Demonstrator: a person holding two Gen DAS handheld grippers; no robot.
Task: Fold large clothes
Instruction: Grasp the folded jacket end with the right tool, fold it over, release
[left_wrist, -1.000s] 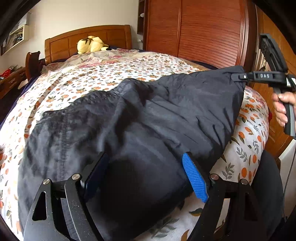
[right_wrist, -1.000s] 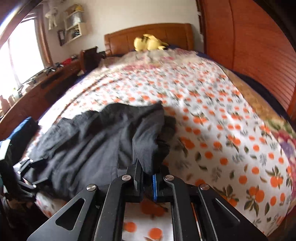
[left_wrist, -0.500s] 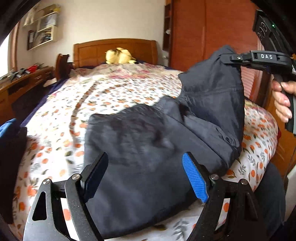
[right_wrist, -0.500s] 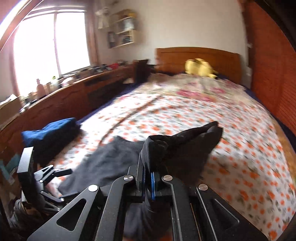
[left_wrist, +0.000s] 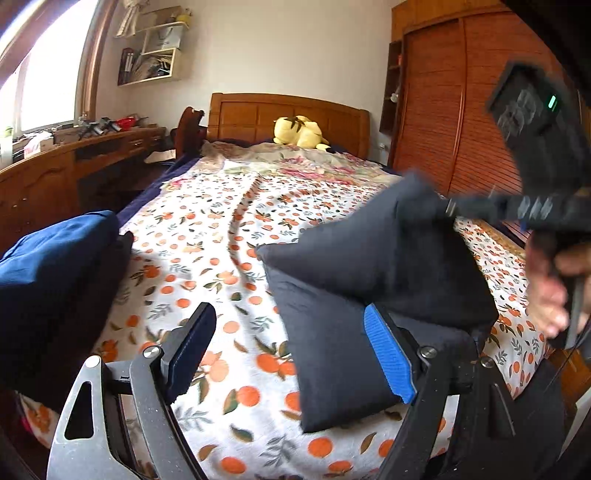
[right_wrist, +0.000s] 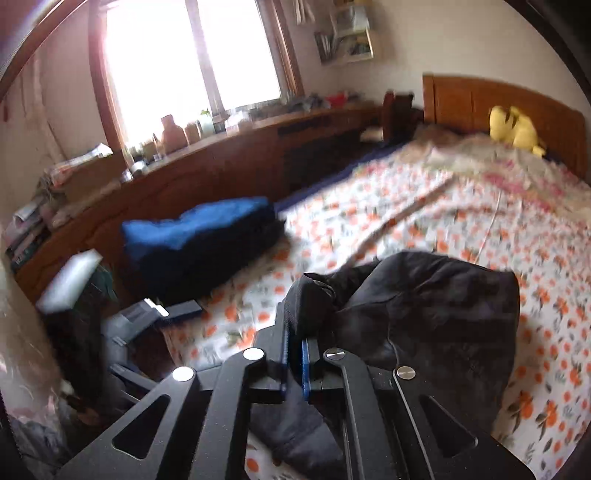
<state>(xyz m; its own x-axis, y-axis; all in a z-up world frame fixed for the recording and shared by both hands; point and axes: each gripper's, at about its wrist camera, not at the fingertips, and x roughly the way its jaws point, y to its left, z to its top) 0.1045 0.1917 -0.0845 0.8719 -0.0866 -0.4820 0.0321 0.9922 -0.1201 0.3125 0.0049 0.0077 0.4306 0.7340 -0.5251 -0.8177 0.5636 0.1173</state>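
Orange-print bed bears a dark garment, blue pile, yellow plush.

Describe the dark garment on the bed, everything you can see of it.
The dark garment is a navy-black, matte woven piece, partly folded into a rough rectangle. Its lower layer lies flat on the orange-print bedspread near the foot of the bed. The upper layer is lifted and doubled over it, its corner pinched in the shut right gripper. The left gripper stands open, its blue pad beside the fabric, not pressing it. No buttons or labels are visible.
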